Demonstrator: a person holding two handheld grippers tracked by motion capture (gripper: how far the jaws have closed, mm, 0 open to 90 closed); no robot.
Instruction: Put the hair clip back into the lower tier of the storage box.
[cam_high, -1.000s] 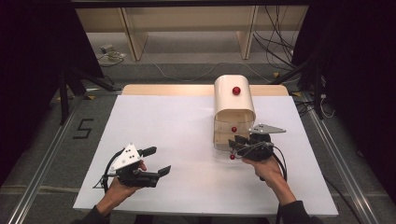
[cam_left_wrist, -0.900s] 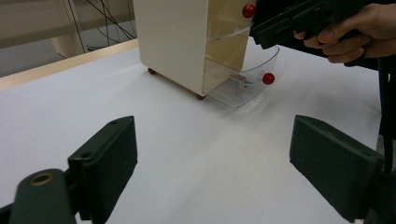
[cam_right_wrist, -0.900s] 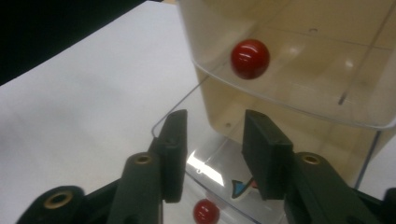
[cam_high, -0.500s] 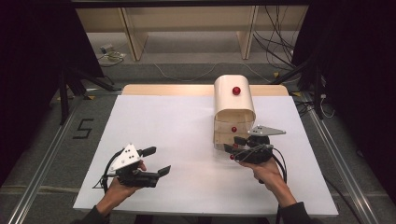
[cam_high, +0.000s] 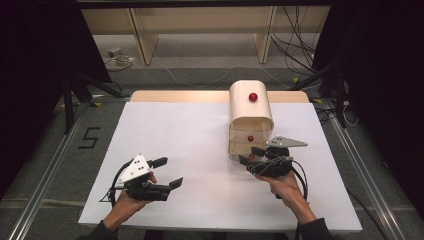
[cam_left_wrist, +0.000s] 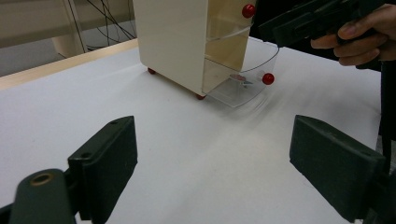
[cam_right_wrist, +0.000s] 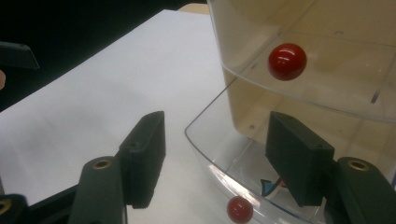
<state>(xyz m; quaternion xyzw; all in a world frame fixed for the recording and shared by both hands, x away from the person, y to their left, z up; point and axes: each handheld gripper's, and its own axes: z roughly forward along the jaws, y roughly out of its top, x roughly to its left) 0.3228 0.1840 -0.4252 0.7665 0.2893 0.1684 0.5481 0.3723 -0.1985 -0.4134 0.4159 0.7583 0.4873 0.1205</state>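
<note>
A cream cabinet (cam_high: 250, 112) (cam_left_wrist: 173, 42) with clear drawers stands at the table's right. Its lower drawer (cam_left_wrist: 238, 79) (cam_right_wrist: 219, 154) is pulled partly out, with a red knob (cam_left_wrist: 268, 78) (cam_right_wrist: 239, 209) on its front and a small coloured item (cam_right_wrist: 273, 186) inside. The upper drawer's red knob (cam_right_wrist: 287, 61) (cam_high: 250, 138) sits above it. My right gripper (cam_high: 252, 159) (cam_right_wrist: 219, 140) is open at the drawer's front, its jaws either side of the clear rim and just above the knob. My left gripper (cam_high: 170, 172) (cam_left_wrist: 210, 154) rests open at the near left, holding nothing.
A white sheet (cam_high: 190, 140) covers the table, with a wooden strip (cam_high: 175, 96) along the far edge. A third red knob (cam_high: 253, 97) sits on the cabinet's curved top. Wooden shelving (cam_high: 200, 30) and cables lie on the floor beyond.
My right gripper has drawn back slightly toward the near edge at the lower drawer. The left gripper has stayed where it was.
</note>
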